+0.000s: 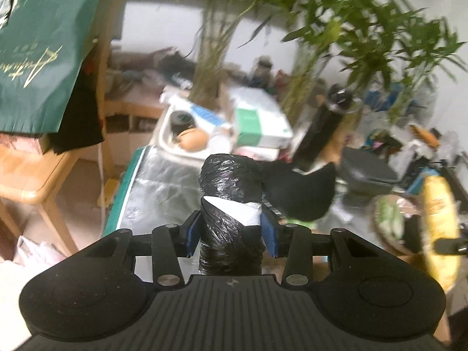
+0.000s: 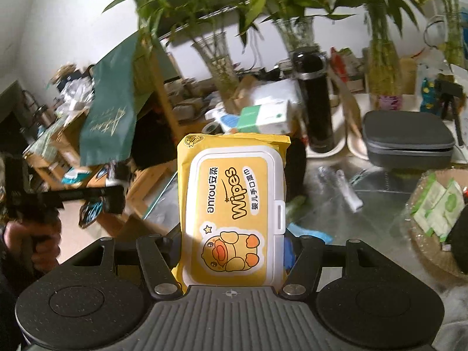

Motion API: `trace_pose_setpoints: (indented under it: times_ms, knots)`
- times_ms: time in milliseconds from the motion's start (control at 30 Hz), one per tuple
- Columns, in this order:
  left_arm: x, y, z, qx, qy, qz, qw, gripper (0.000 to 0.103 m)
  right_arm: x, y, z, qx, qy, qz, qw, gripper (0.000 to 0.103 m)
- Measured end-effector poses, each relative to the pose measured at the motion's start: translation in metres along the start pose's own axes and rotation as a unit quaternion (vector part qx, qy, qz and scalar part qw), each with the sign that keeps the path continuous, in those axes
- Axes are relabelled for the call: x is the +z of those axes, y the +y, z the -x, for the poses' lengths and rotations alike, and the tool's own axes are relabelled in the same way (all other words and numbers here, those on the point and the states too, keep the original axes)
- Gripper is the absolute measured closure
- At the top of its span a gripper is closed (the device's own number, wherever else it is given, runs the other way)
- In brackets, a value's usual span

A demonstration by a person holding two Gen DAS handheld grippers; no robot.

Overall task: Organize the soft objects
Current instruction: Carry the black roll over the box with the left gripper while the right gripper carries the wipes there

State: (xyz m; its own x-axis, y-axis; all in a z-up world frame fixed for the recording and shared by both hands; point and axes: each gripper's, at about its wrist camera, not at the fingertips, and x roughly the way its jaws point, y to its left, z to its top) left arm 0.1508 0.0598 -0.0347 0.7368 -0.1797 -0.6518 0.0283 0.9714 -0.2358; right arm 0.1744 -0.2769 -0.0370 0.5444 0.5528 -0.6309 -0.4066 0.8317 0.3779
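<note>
Over the cluttered surface (image 2: pixel 336 213), your left gripper (image 1: pixel 231 228) has its fingers clamped on an upright roll of black bags (image 1: pixel 231 201), and your right gripper (image 2: pixel 234 251) pinches the wipes pack (image 2: pixel 234 207), long axis pointing away, woven basket (image 2: pixel 433 251) nearer right.

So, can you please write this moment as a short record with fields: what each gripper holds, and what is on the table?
left gripper: shut on roll of black plastic bags, white band around its middle
right gripper: shut on yellow wipes pack, white flip lid facing the camera
held height: both items lifted above the table
table: glass top, cluttered
on table: black thermos, grey zip case, woven basket with green-white packets
background: bamboo plants in vases, green paper bag
</note>
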Motion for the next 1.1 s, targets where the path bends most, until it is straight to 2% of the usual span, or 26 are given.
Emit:
trace_pose_setpoints:
  times_ms: [200, 367, 567, 900, 1000, 1100]
  knots:
    - [-0.001, -0.03, 0.035, -0.021, -0.019, -0.04, 0.9988, 0.061, -0.011, 0.011, 0.004, 0.016, 0.008, 0.011, 1.0, 0.038]
    - [-0.007, -0.05, 0.051, -0.035, -0.007, -0.067, 0.9971, 0.061, -0.02, 0.02, 0.005, 0.025, 0.016, 0.023, 0.999, 0.038]
    - [-0.02, -0.069, 0.048, -0.048, 0.026, -0.096, 0.9939, 0.061, -0.03, 0.029, 0.005, 0.035, 0.034, 0.038, 0.998, 0.038]
    - [-0.037, -0.078, 0.036, -0.049, 0.064, -0.105, 0.9911, 0.061, -0.038, 0.04, 0.0, 0.04, 0.062, 0.083, 0.994, 0.038]
    - [-0.038, -0.078, 0.037, -0.051, 0.07, -0.104, 0.9908, 0.061, -0.041, 0.047, 0.001, 0.037, 0.059, 0.118, 0.991, 0.038]
    - [-0.038, -0.078, 0.038, -0.056, 0.074, -0.101, 0.9906, 0.061, -0.045, 0.062, 0.003, 0.026, 0.046, 0.184, 0.982, 0.033]
